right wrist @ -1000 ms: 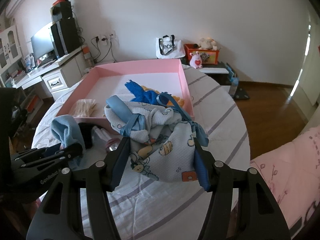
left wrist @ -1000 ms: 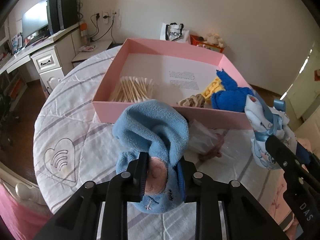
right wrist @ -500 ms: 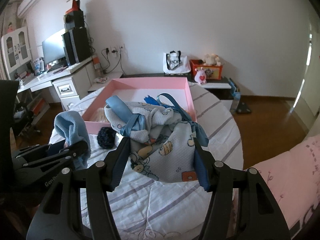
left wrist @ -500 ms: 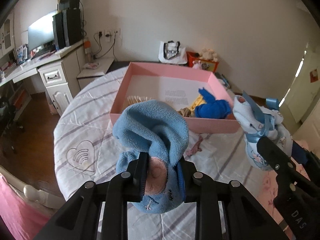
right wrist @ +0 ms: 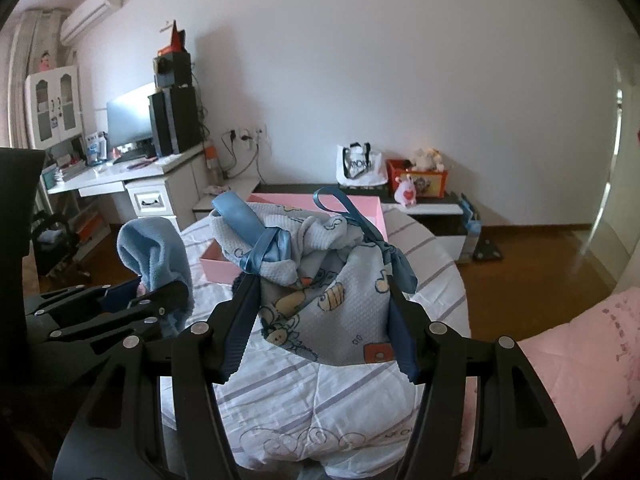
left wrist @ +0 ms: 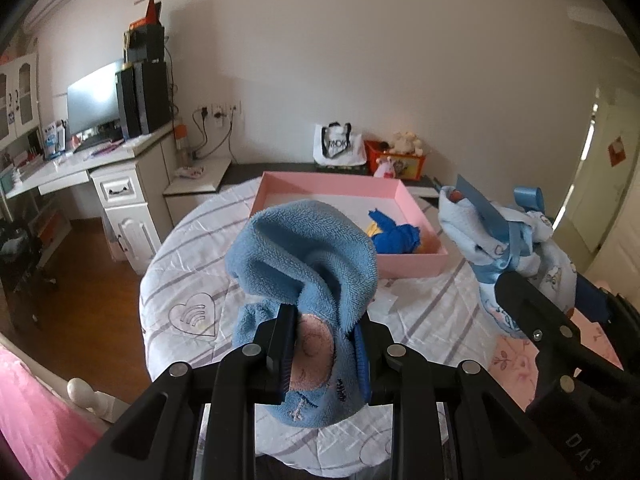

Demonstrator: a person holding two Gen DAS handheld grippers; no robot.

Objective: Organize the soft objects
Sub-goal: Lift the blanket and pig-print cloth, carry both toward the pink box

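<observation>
Left hand-held gripper is clenching a blue fleece slipper, and my right hand-held gripper is grasping a printed baby cloth with blue ribbons. I am holding both of them in the air above the round counter, with the pink box lying further away on it. A dark blue soft toy is already sitting inside the box.

I am judging that both things are light and very soft, so they are bending and hanging around the jaws and not keeping any shape. The slipper is folding over on top, so taking it by the thick sole part is giving a firmer hold. The cloth is bunching loosely, and its ribbons are looking smooth; I think they can slip or catch on the box wall, so gripping the gathered middle is safer.
</observation>
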